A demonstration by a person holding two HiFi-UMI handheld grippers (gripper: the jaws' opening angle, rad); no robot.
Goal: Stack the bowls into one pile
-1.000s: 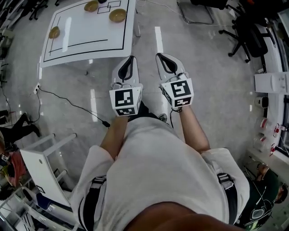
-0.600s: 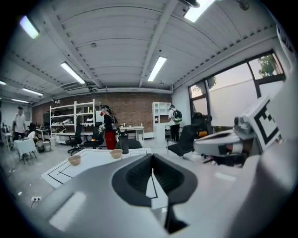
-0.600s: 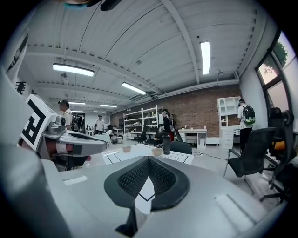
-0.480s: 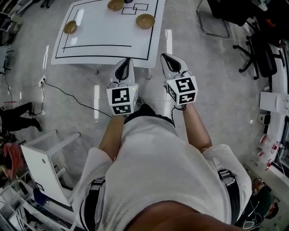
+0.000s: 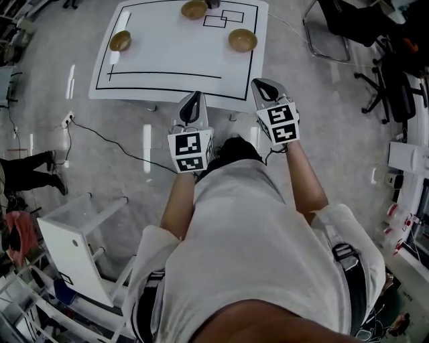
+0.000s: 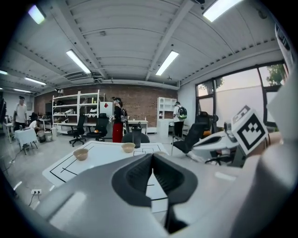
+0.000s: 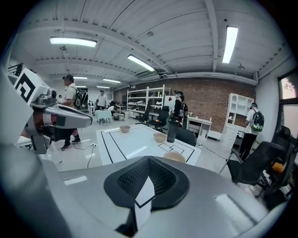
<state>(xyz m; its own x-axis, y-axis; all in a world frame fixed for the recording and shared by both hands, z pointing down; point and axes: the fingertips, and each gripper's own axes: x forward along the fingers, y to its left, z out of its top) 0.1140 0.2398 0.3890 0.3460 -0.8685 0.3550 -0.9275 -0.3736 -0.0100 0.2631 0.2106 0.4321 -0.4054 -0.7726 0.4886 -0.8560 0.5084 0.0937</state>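
Three tan bowls stand apart on the white table [image 5: 174, 60]: one at the left [image 5: 120, 40], one at the far edge [image 5: 194, 9], one at the right [image 5: 242, 39]. My left gripper [image 5: 192, 97] is shut and empty, its tip just over the table's near edge. My right gripper [image 5: 263, 84] is shut and empty too, at the near right corner. The left gripper view shows the left bowl [image 6: 80, 154] and the far bowl [image 6: 128, 147] past my shut left gripper [image 6: 152, 155]. All three bowls [image 7: 125, 128] [image 7: 159, 137] [image 7: 174, 157] lie ahead of my right gripper [image 7: 148, 160].
A black bottle [image 7: 171, 129] stands by the far bowl. Black lines mark the tabletop. A cable [image 5: 100, 151] runs over the floor at the left, near a white cabinet [image 5: 74, 248]. Office chairs [image 5: 382, 74] stand at the right. Several people [image 6: 117, 125] are in the background.
The person has walked up to the table, which now lies closer and lower in the head view. Both grippers came forward with them and stayed shut.
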